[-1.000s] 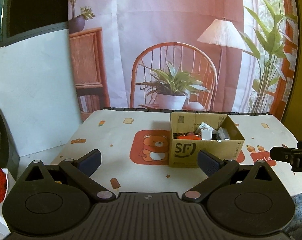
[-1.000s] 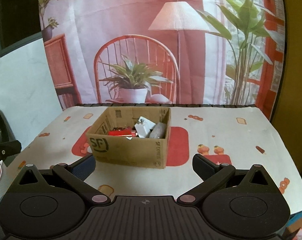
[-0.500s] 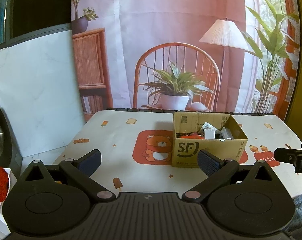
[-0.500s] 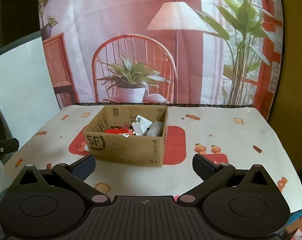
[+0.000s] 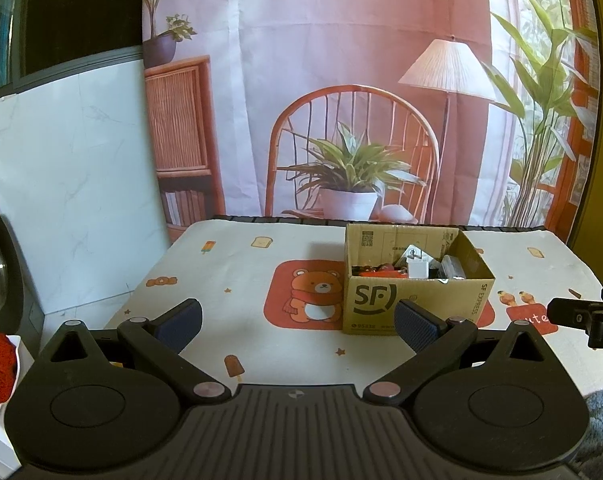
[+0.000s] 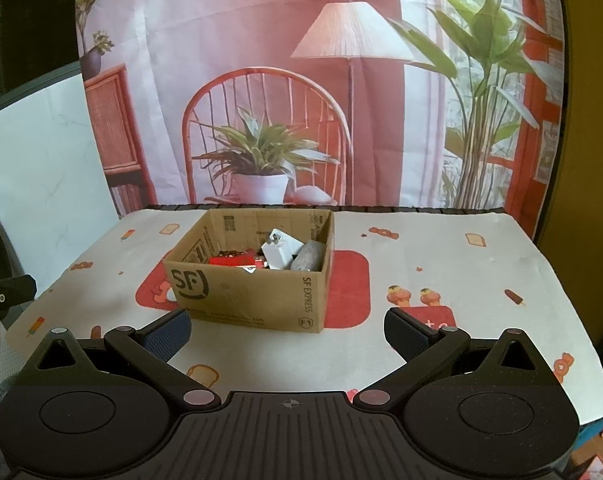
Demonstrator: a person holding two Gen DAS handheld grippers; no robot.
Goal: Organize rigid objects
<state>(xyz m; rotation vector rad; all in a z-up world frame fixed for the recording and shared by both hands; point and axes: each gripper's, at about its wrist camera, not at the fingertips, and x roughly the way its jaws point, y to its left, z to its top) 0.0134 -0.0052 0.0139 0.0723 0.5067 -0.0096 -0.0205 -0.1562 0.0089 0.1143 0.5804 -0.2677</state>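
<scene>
Both cameras have drawn back slightly from the cardboard box point(image 6: 257, 280); left gripper point(image 5: 297, 320) and right gripper point(image 6: 287, 330) gape empty.

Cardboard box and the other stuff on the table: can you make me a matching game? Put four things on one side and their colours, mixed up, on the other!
Things:
1. cardboard box
2. charger plug in the box
3. bear's scarf on the tablecloth
4. right gripper finger pads

Colours:
A. white
B. dark blue
C. brown
D. red

Pairs: 1-C, 2-A, 3-D, 4-B
</scene>
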